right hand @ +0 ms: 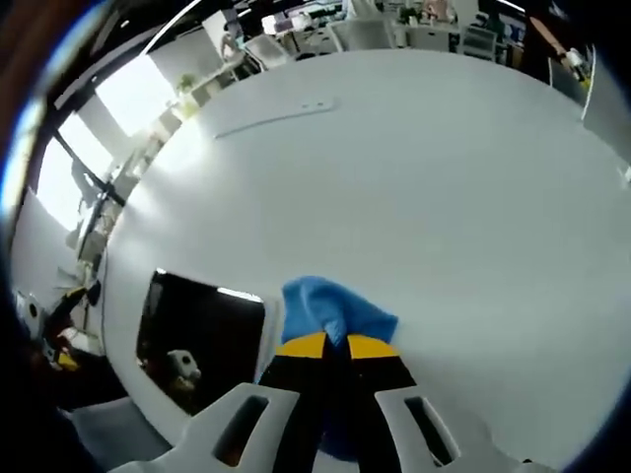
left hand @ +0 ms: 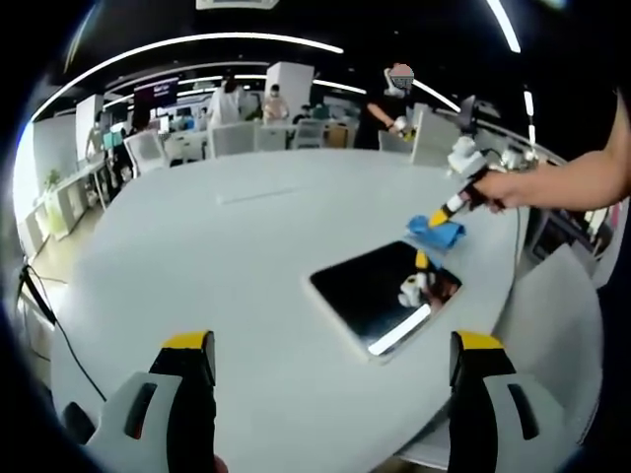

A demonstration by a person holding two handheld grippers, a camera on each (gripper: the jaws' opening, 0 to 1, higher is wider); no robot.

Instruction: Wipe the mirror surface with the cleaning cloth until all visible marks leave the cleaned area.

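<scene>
Hand-held gripper (right hand: 335, 345) around crumpled blue cloth (right hand: 330, 307)

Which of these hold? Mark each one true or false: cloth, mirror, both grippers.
1. The right gripper holds the blue cloth. True.
2. The cloth lies in the middle of the mirror. False: it sits on the table at the mirror's edge.
3. The left gripper has its jaws apart and holds nothing. True.
4. The mirror stands upright. False: it lies flat on the table.
5. The table is black. False: it is white.
</scene>
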